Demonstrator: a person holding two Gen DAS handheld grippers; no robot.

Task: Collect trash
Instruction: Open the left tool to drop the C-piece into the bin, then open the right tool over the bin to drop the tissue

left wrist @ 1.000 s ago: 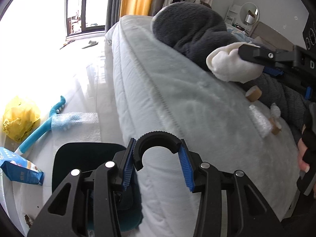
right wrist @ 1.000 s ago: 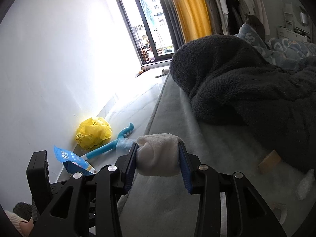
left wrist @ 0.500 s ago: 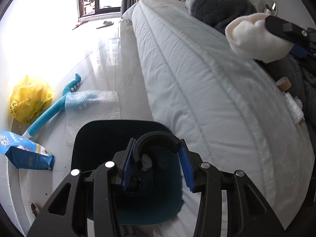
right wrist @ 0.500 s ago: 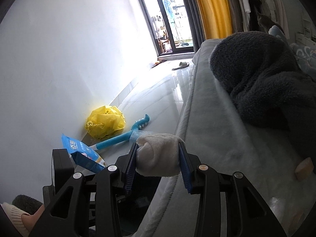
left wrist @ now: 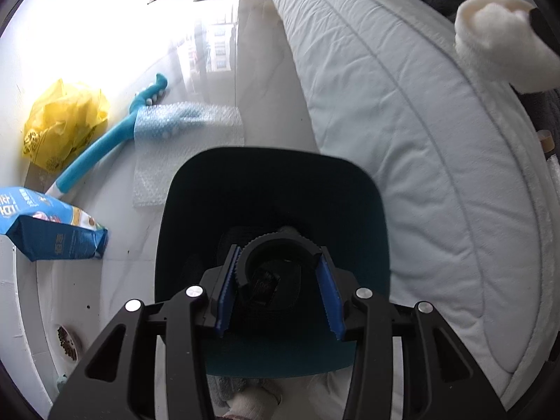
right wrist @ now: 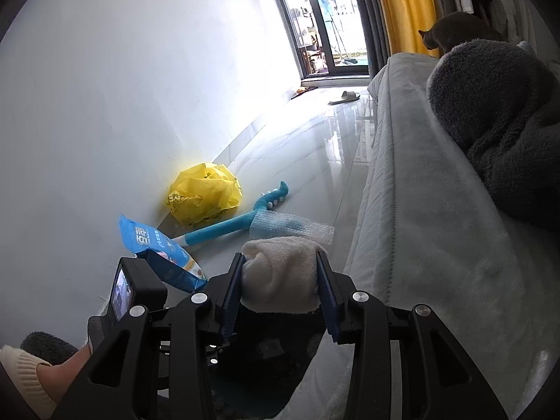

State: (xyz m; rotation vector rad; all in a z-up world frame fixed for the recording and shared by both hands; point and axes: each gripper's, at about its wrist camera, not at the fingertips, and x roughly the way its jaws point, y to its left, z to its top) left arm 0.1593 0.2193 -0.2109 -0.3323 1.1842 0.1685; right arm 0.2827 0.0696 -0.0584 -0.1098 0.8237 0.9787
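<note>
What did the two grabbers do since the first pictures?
The left gripper, clamping a black ridged ring, swung from above the pale quilted bed down over the dark teal plastic bin on the floor. The right gripper carried its white fluffy cloth wad from over the bed toward the bed's edge and the bin. Neither let go. The yellow plastic bag stayed put.

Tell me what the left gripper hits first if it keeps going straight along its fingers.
Probably the inside of the dark teal plastic bin: the left gripper, shut on a black ring-shaped piece, points down into its mouth. Dark items already lie there; depth is unclear.
</note>
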